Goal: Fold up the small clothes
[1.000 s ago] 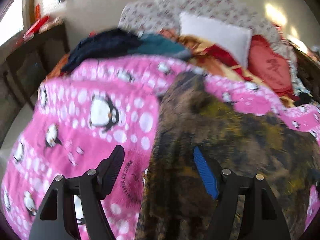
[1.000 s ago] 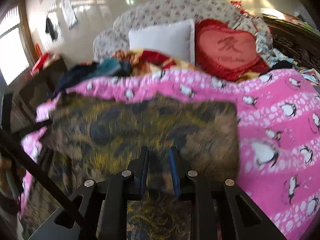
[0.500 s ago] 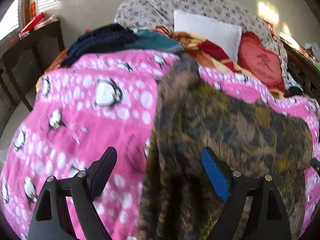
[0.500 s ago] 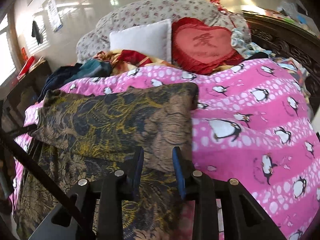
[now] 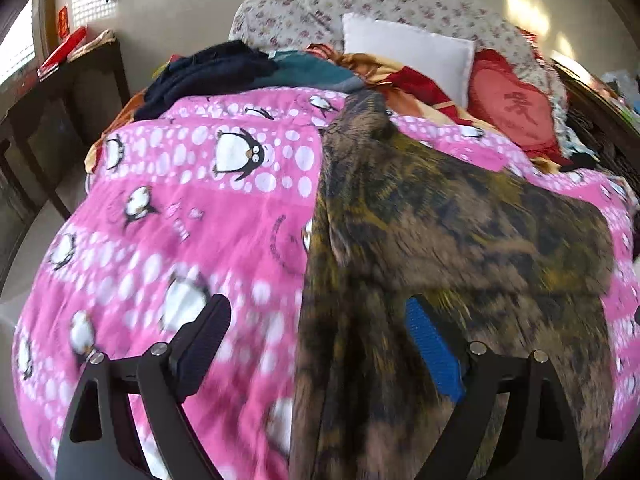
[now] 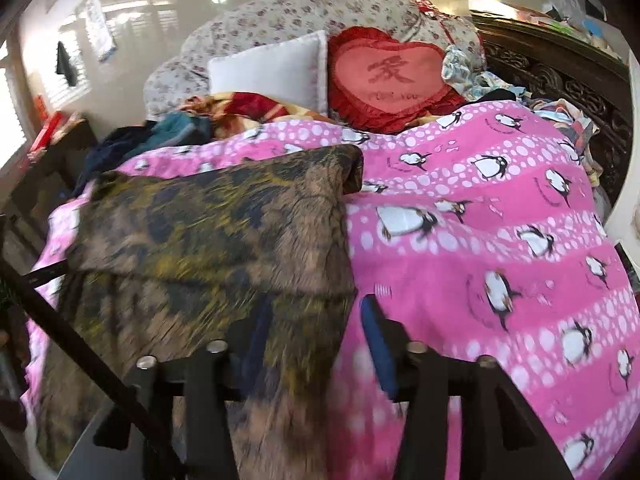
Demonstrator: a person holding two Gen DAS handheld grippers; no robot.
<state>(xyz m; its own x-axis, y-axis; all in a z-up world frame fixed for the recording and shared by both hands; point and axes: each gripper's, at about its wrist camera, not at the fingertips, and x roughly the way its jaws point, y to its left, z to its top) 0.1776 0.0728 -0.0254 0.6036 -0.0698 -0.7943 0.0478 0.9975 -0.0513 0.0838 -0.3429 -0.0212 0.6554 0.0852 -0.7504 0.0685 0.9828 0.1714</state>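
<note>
Garment: a brown, yellow and dark-blue patterned garment (image 5: 460, 216) lies on the bed, its upper part folded back over the lower so the fold edge runs across the cloth; the rest trails toward the near edge of the bed (cut unclear, the print is motion-blurred).
Garment, right wrist view: the folded part (image 6: 216, 224) fills the 9 to 12 o'clock portion of the picture, one corner reaching toward 12 o'clock.
Bed cover: a pink penguin-print blanket (image 5: 192, 216) lies under the garment, bare at 9 o'clock in the left view and at 3 o'clock in the right view (image 6: 500, 240).
Left tool: (image 5: 320, 340) its fingers stand wide apart and are opening; the cloth's left edge lies below the gap, neither pad pressing on it.
Left tool pads: the dark pad (image 5: 204, 344) is over the pink blanket, the blue pad (image 5: 434, 354) over the garment.
Right tool: (image 6: 316, 340) its fingers are part-way apart and opening; the garment's right edge lies in the gap, nothing clamped as far as the blur allows.
Head of the bed: at 12 o'clock, a white pillow (image 6: 272, 72), a red heart-shaped cushion (image 6: 392, 76) just beside it, floral pillows (image 5: 400, 4) behind.
Other clothes: a dark navy and teal pile (image 5: 240, 72) sits at 11 o'clock, well apart from the garment's fold.
</note>
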